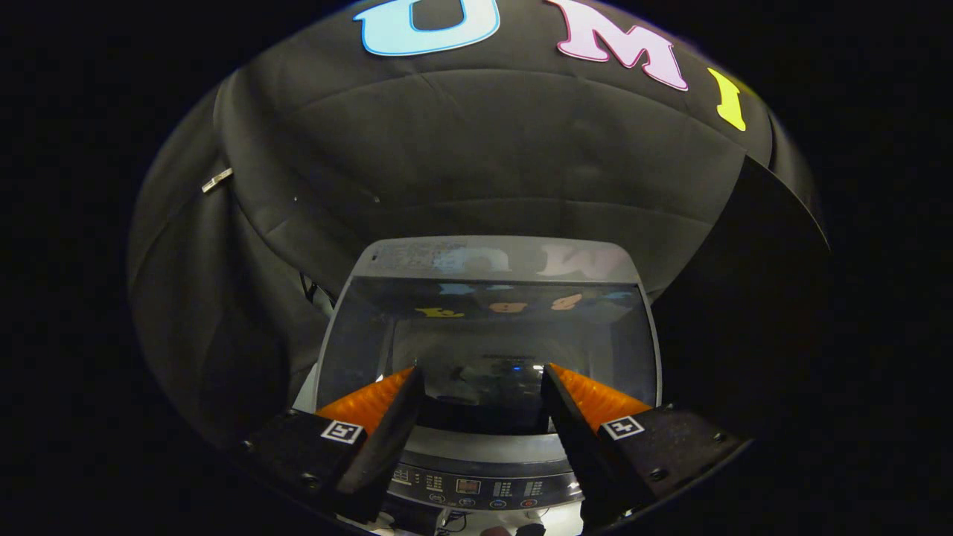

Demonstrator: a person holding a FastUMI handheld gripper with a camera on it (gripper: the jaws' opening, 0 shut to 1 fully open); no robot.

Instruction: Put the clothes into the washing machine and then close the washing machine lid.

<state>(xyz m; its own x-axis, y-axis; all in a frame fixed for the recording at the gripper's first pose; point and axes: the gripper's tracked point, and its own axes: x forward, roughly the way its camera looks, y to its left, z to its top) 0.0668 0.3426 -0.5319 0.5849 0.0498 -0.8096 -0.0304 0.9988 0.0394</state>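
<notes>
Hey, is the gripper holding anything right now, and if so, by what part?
Nothing is held. The gripper is open, its fingers spread apart with nothing between them, above the closed glass lid of the washing machine.

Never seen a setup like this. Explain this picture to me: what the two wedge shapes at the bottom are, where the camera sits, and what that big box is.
The camera rides on a hand-held tool that a person carries, and looks forward along it. The two wedge shapes are its tongs, the part that grips things. They stand apart, open, with nothing between them.

Just beyond them is a top-loading washing machine. Its dark glass lid lies flat over the tub, so it appears to be shut, and it mirrors the booth above. Nearer the camera, under the tongs, runs the control panel with its buttons and small display.

Behind the machine hangs the black cloth wall of the booth. I cannot make out any clothes through the reflective lid.
</notes>
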